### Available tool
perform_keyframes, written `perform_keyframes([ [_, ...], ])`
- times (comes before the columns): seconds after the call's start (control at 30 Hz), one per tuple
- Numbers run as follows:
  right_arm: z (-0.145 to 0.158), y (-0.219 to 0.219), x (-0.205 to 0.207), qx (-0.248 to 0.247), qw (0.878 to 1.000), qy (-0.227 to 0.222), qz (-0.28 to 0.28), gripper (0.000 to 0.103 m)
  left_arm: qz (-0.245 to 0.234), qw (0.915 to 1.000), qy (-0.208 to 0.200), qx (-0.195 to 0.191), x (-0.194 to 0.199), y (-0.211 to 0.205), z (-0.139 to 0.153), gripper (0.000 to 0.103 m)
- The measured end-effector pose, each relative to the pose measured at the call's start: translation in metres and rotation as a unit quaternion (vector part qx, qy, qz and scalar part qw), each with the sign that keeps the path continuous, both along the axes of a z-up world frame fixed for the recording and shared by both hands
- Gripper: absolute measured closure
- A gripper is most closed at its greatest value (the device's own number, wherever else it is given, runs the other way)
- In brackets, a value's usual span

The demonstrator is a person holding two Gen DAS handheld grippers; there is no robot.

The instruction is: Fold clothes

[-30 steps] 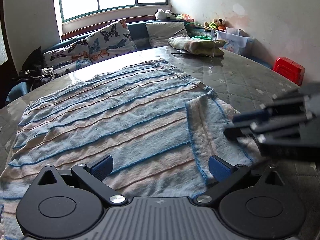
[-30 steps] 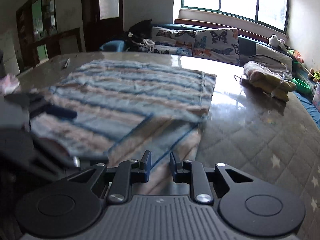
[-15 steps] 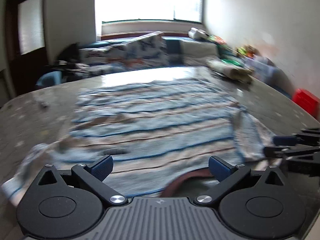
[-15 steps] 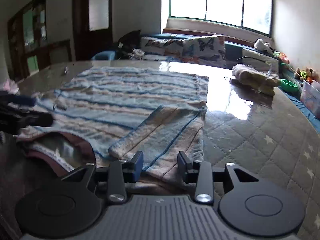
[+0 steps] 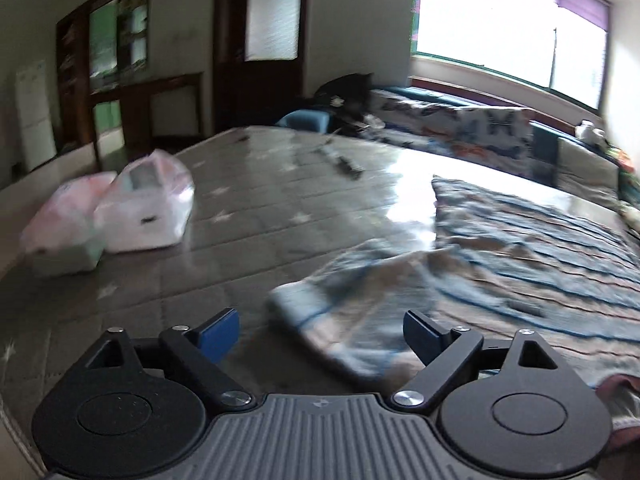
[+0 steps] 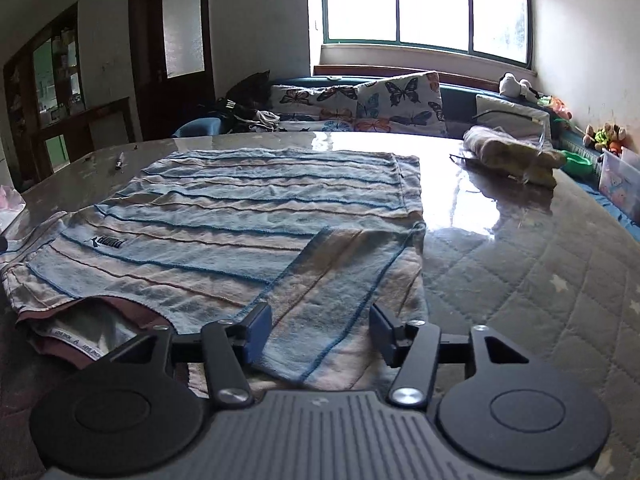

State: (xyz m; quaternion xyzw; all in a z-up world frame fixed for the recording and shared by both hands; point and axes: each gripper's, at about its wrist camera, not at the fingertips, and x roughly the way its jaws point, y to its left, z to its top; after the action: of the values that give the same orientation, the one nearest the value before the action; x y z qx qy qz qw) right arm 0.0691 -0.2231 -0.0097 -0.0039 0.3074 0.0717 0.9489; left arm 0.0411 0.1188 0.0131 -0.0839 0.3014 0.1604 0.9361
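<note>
Our shirt [image 6: 248,216] is soft and floppy; we grab its left sleeve [image 5: 344,320]. Both jaws wide, empty.

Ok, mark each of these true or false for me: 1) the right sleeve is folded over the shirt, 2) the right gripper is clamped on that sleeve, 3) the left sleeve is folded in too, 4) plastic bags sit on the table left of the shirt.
1) True: the right sleeve lies folded onto the striped shirt.
2) False: the right gripper has just been opening; its pads stand clear of the sleeve.
3) False: the left sleeve lies spread outward, before the open left gripper.
4) True: plastic bags rest on the table.
</note>
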Motion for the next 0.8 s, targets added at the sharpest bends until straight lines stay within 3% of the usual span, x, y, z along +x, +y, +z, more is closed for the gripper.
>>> perform_keyframes([
  [0.1,-0.002,0.001,0.000,0.003,1.000,0.002,0.009,0.033,0.001,0.9999,0.005,-0.011,0.004,0.009,-0.005,0.023],
  [0.17,-0.003,0.002,0.000,0.005,1.000,0.005,0.014,0.032,0.000,0.9998,0.009,-0.017,0.008,0.011,-0.008,0.029],
  [0.3,-0.004,0.004,0.001,0.001,1.000,0.009,0.017,0.021,0.000,0.9994,0.015,-0.030,0.014,0.013,-0.014,0.048],
  [0.4,-0.004,0.004,0.001,0.002,1.000,0.010,0.019,0.020,0.006,0.9997,0.011,-0.023,0.014,0.011,-0.015,0.065],
  [0.53,-0.005,0.008,0.004,0.003,0.999,0.019,0.037,0.003,0.010,0.9992,0.004,-0.039,0.014,0.015,-0.014,0.089],
  [0.63,-0.007,0.015,0.005,-0.020,0.999,0.023,0.039,0.000,0.010,0.9988,-0.011,-0.048,0.011,0.015,-0.009,0.096],
  [0.8,-0.007,0.012,0.005,-0.012,0.999,0.024,0.037,0.000,-0.033,0.9964,-0.060,-0.050,0.001,0.000,0.012,0.099],
])
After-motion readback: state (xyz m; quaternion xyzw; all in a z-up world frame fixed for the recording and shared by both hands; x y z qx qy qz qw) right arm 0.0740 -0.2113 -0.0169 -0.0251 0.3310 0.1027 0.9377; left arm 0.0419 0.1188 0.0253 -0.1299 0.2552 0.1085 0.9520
